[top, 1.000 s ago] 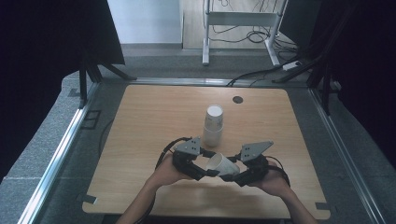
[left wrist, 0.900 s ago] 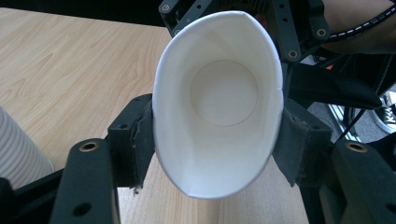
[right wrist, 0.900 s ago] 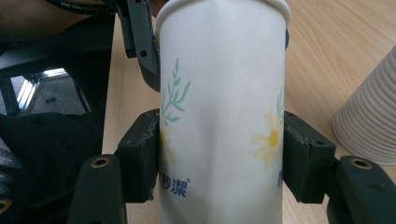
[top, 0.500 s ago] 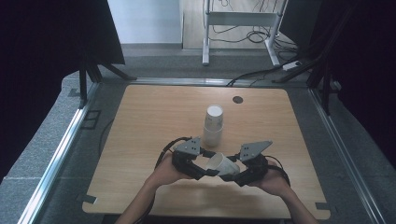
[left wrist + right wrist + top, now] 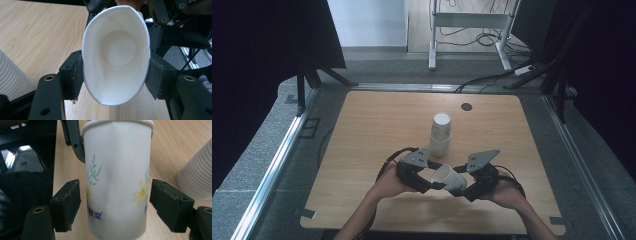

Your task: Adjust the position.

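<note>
Near edge of table (image 5: 362,130): paper cup (image 5: 449,178) on its side between both grippers. Left gripper (image 5: 427,181) clamped on its squashed rim. Right gripper (image 5: 465,190) jaws just opening, flanking the base with gaps. Farther off: cup stack (image 5: 440,134) upright.

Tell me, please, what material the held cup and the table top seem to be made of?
The cup looks like thin matt white paper: its rim is squeezed oval and the wall shows printed flowers. The table top looks like pale wood or wood-look laminate, with visible grain.

White paper cup (image 5: 449,178) w/ flower print (image 5: 141,193), lying sideways above the table near its front edge, rim squeezed oval, empty. Just behind it: upside-down cup stack (image 5: 440,134).
</note>
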The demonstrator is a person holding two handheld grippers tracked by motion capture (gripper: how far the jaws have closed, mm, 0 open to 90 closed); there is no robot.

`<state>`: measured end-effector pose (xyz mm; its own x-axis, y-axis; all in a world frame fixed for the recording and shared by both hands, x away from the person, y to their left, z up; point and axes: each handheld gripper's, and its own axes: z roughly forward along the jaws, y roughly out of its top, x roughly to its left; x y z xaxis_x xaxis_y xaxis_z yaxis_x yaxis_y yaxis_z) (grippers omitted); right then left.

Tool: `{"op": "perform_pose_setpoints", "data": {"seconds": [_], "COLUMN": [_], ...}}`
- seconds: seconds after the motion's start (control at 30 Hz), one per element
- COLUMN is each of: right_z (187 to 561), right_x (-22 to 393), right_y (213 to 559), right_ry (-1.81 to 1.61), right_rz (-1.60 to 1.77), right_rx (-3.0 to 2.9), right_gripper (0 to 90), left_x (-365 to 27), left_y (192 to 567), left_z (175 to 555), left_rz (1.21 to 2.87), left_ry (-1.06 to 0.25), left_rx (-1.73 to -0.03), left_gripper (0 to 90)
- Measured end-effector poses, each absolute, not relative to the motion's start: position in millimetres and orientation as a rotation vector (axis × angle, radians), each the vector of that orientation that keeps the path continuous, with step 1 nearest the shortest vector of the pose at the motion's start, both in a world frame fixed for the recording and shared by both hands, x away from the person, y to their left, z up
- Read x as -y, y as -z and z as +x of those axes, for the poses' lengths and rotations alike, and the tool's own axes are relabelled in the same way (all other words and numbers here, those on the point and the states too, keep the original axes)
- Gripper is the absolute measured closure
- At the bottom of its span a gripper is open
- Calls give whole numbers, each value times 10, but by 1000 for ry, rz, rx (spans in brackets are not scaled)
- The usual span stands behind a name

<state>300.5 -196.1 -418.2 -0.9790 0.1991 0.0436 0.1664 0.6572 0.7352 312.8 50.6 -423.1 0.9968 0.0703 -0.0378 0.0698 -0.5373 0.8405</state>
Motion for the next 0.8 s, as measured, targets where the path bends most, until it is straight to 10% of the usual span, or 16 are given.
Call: {"op": "perform_pose_setpoints", "data": {"seconds": [0.8], "right_z": [3066], "right_x": [1585], "right_y": [4059], "right_ry": [-722], "right_rz": [129], "right_rx": [-3029], "right_gripper": [338], "left_x": [-376], "left_y": [4238], "left_z": [3092], "left_rz": [2225], "left_ry": [-27], "left_rx": [-63], "left_gripper": [369]}}
